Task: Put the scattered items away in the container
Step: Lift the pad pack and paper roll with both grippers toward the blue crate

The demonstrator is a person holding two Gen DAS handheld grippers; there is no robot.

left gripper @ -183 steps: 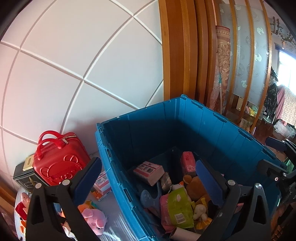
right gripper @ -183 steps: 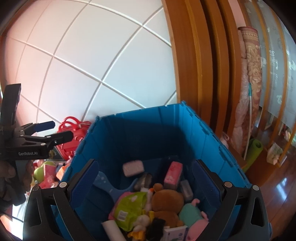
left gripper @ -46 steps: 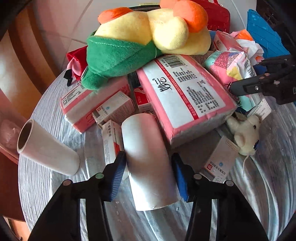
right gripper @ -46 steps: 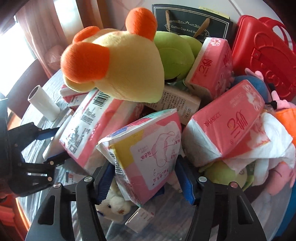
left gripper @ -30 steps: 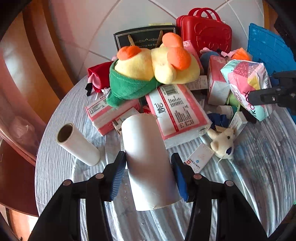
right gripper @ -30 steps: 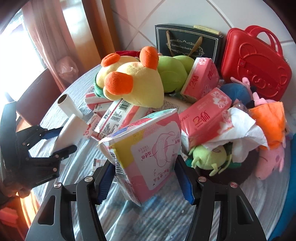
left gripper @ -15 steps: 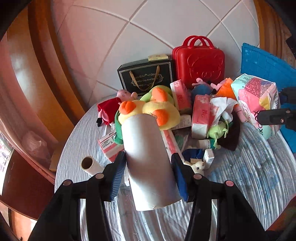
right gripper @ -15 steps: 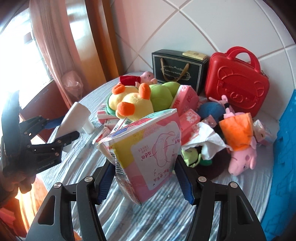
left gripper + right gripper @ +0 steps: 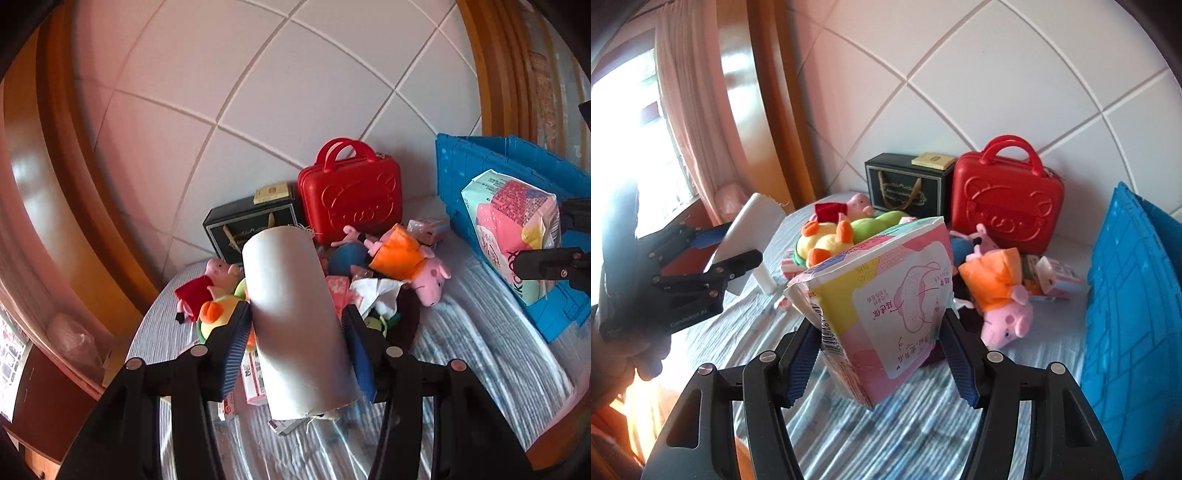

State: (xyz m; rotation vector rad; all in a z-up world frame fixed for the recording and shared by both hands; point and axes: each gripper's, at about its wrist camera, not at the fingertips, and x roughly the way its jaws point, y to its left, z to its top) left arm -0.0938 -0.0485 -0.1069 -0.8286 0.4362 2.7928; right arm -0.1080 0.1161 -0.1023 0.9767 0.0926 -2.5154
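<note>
Transport is the step in hand, judging by both loads hanging clear above the table (image 9: 480,362) with the blue container (image 9: 491,162) not yet reached. The left gripper (image 9: 295,343) is clamped on a white paper roll (image 9: 295,317), pads pressed on either side of its lower half; the roll stands nearly upright, leaning slightly away from the container. The right gripper (image 9: 882,354) grips a soft pink-and-yellow packet (image 9: 886,302) near its bottom edge, the packet tilted and bulging above the jaws. To do this well, each load should probably travel high enough to clear the container's wall before any release, and the packet, being soft, likely needs a steady squeeze so it does not slip. Seen from the left wrist, the packet is already just in front of the container's near wall, while the roll is farther from the container, above the heap of plush toys (image 9: 406,254). Both grippers point forward and down. A hand (image 9: 624,354) grasps the left tool's handle, on the side away from the container.
</note>
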